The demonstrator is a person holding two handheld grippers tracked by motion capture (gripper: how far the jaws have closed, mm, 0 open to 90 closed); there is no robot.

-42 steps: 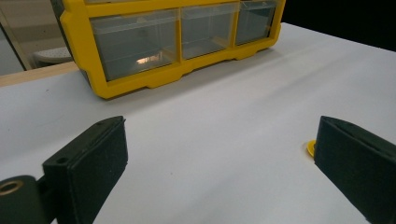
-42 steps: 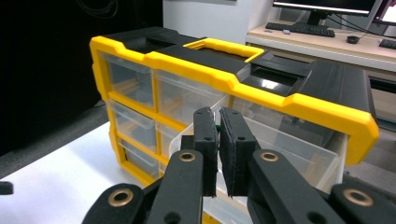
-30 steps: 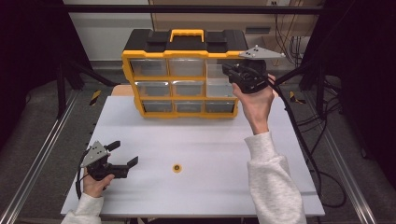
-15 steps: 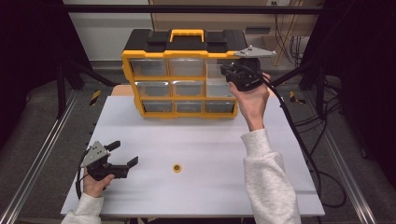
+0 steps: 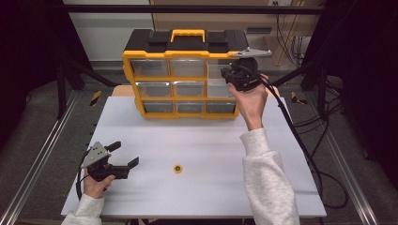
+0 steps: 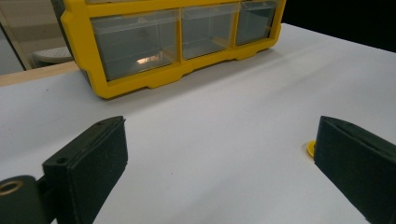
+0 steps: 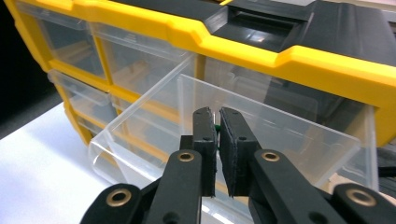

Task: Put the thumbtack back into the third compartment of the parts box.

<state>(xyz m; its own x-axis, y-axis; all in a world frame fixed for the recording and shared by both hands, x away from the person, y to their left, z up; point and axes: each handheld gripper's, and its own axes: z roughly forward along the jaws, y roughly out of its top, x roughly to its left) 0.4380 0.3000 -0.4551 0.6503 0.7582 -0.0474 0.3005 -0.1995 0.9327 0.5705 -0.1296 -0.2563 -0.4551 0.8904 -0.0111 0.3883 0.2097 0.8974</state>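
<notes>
A yellow and black drawer organizer (image 5: 180,54) stands at the back of the white table (image 5: 206,140). Its top right clear drawer (image 7: 280,135) is pulled out. My right gripper (image 5: 226,75) is held up at that drawer; its jaws (image 7: 215,113) point into the open drawer and are shut on a small green item whose edge shows between the pads. My left gripper (image 5: 126,153) rests at the front left of the table, open with nothing between its fingers (image 6: 93,158). A small yellow ring (image 5: 177,168) lies on the table to its right, also peeking out behind the right jaw as the ring (image 6: 310,148).
The organizer's bottom drawers (image 6: 140,44) are closed and one holds a small item. A cable (image 5: 291,126) trails from the right gripper over the table's right side. Black frame posts stand at both back corners.
My right gripper has shifted slightly left, closer over the top right drawer. The left gripper and the yellow ring have not moved.
</notes>
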